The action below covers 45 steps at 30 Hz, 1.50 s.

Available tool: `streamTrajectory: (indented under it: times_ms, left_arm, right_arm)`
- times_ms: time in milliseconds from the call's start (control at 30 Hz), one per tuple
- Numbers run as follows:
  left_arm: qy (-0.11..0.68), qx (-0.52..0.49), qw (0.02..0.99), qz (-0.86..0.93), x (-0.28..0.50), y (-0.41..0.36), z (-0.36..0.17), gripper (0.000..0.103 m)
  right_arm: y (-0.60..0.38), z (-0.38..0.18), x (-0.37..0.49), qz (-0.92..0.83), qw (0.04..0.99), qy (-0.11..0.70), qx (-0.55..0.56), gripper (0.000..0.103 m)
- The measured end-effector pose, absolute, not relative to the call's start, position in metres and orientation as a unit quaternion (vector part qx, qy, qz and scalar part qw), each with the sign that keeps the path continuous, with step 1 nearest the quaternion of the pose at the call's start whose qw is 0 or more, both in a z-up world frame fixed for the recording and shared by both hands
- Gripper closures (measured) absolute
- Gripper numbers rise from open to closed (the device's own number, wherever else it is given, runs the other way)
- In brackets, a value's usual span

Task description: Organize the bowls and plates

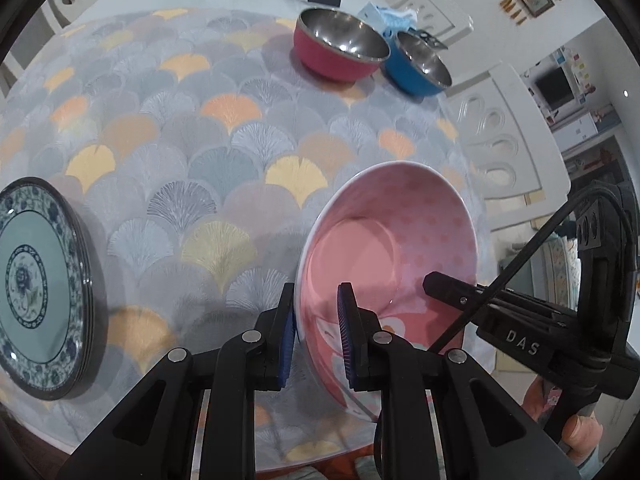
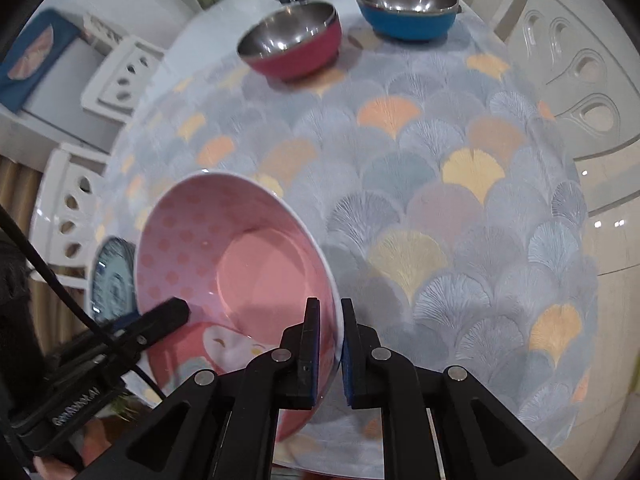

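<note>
— How's it going?
— Both grippers, left gripper (image 1: pixel 316 334) and right gripper (image 2: pixel 330 350), are pinching the pink bowl (image 1: pixel 394 240) by opposite rims near the tabletop's (image 1: pixel 224 128) front edge.
— Remaining?
— Red bowl (image 1: pixel 340 46), blue bowl (image 1: pixel 420 64) are sitting unstacked at the far edge; plates (image 1: pixel 38 284) are stacked left.

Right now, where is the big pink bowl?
The pink bowl is held between both grippers, the left gripper pinching one rim and the right gripper the other. It is over the near table edge, with the patterned plates to its left.
</note>
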<state>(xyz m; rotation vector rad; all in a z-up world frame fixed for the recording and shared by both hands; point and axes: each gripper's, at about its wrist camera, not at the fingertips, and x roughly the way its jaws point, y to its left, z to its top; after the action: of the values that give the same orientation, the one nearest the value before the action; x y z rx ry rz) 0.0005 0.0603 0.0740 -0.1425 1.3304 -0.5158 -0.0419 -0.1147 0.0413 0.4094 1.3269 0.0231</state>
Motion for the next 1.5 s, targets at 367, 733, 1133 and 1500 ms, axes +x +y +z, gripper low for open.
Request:
streamTrajectory:
  times_ms: [367, 733, 1133, 1500]
  left_arm:
    - [0.607, -0.058, 0.753, -0.246, 0.007, 0.06, 0.066, 0.083]
    - [0.58, -0.059, 0.779, -0.233, 0.011, 0.074, 0.087, 0.083]
    - [0.458, -0.051, 0.86, -0.218, 0.043, 0.091, 0.183, 0.057]
    - [0.394, -0.106, 0.877, -0.253, 0.09, 0.066, 0.228, 0.029]
  right_arm:
    - [-0.125, 0.046, -0.043, -0.019, 0.781, 0.593, 0.195, 0.093]
    - [-0.137, 0.065, -0.045, -0.011, 0.778, 0.592, 0.209, 0.093]
    - [-0.151, 0.185, -0.043, 0.047, 0.867, 0.455, 0.197, 0.08]
    - [-0.163, 0.217, -0.001, 0.057, 0.9, 0.389, 0.188, 0.032]
